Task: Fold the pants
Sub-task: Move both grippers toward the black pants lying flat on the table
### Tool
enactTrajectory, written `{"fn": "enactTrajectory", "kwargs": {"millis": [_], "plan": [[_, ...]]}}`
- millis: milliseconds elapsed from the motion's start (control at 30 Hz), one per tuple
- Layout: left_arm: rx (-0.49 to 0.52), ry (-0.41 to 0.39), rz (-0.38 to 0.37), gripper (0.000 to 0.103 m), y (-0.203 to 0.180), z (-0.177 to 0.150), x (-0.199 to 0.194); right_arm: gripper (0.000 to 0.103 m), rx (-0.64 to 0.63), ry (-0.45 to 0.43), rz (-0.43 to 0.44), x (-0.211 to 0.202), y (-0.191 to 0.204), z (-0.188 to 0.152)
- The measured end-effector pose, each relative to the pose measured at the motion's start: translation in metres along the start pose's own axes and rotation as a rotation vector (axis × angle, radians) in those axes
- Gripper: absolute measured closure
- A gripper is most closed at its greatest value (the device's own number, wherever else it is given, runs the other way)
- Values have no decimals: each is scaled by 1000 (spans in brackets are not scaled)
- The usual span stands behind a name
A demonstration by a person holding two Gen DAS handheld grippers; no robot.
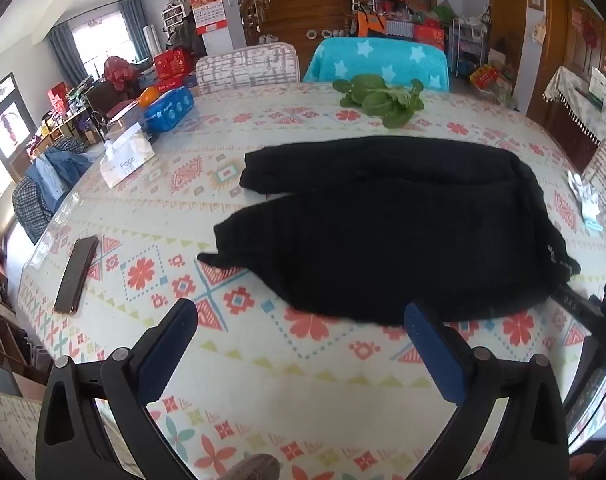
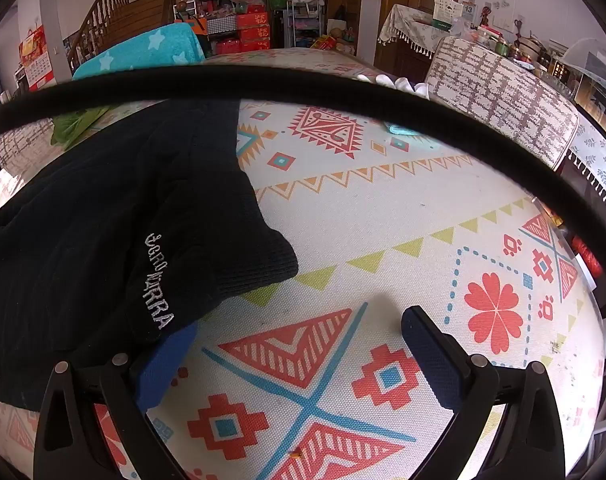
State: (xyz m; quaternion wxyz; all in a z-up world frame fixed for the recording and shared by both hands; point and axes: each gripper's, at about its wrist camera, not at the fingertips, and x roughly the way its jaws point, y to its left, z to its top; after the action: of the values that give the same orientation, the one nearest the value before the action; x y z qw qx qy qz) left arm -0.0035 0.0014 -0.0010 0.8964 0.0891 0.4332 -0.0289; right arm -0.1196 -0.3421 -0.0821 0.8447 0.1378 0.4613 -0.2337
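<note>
Your right gripper was the nearer one to the pants. Its jaws stood wide and held nothing, and they pointed steeply down at the tablecloth. The waistband corner with the white lettering lay at its left finger, over the tip or just against it; I could not tell whether the cloth touched the pad. So the garment lay to the left of these jaws, not between them.

Your left gripper was also wide and empty, above the bare cloth. The near edge of the pants lay just beyond its fingertips, close to the right one.

The pants lay flat on the table, with the long axis going across your view: the waist at the right, the two leg ends at the left, a little apart. Farther away, the green leaves lay behind them, well apart. I judged that each hand had only a short way to reach its end.
</note>
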Motion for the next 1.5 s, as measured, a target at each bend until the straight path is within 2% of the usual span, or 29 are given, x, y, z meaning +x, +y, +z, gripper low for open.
{"fn": "enactTrajectory", "kwargs": {"millis": [100,200,267,400,500,767,933,1133,1333,1500], "plan": [[21,-33,26,0,-15,-28,-11,0,1,1,1,0,0,0],[25,-10,-16,0,-30,-52,-26,0,1,1,1,0,0,0],[13,21,-69,0,-19,-48,-27,0,1,1,1,0,0,0],[4,-7,-132,0,-20,-47,-36,0,1,1,1,0,0,0],[1,2,-195,0,-23,-49,-39,0,1,1,1,0,0,0],[65,-5,-199,0,-38,-51,-45,0,1,1,1,0,0,0],[46,-3,-268,0,-34,-52,-48,0,1,1,1,0,0,0],[51,46,-217,0,-37,-51,-38,0,-66,52,54,0,-5,4],[46,56,-193,0,-33,-51,-35,0,-129,61,93,-4,-6,-3],[26,61,-191,0,-28,-50,-32,0,-110,111,72,-10,-14,-10]]}}
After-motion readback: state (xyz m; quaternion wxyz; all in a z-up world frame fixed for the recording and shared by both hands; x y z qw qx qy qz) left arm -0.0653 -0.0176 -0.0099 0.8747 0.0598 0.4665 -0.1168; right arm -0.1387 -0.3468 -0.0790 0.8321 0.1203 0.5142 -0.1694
